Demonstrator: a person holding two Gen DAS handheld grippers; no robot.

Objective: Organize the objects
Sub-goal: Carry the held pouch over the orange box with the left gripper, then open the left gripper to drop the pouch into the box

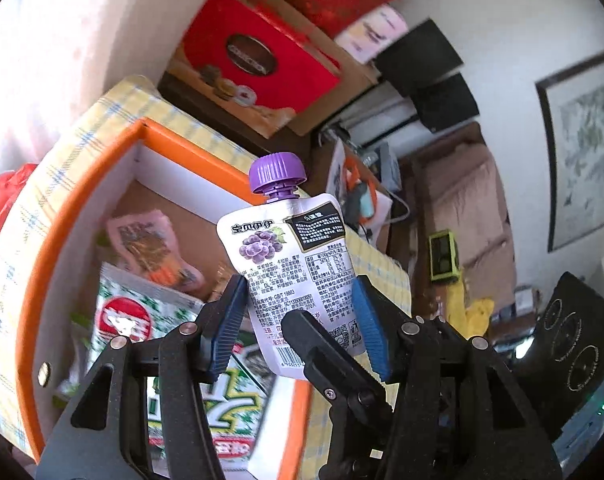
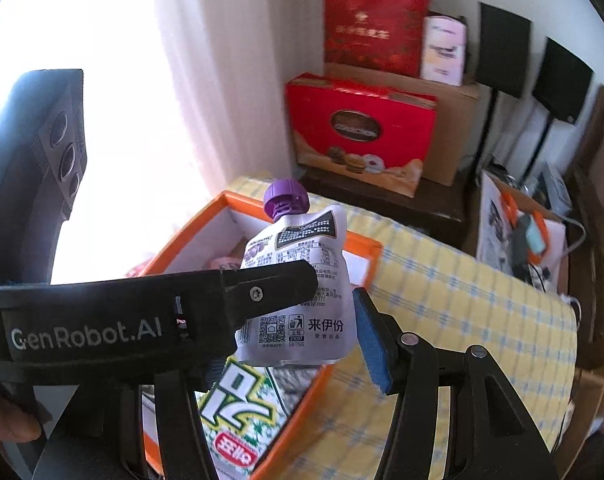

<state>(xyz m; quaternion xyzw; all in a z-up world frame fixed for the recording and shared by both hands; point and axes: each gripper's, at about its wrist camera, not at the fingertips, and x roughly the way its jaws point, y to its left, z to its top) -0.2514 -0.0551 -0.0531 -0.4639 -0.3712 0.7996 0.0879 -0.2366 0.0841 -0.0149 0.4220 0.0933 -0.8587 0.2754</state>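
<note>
Beneath pouch (image 1: pixel 290 264), pink packet (image 1: pixel 150 248), left-view only

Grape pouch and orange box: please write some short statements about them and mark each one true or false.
1. The grape pouch has a purple cap. True.
2. The pouch lies flat on the bottom of the orange box. False: it is upright above the box, between the blue fingers of the left gripper.
3. The box already contains snack packets. True.
4. The cloth under the box is plain red. False: it is yellow with blue check lines.
5. The pouch's cap is missing. False: the cap is on the spout.
</note>
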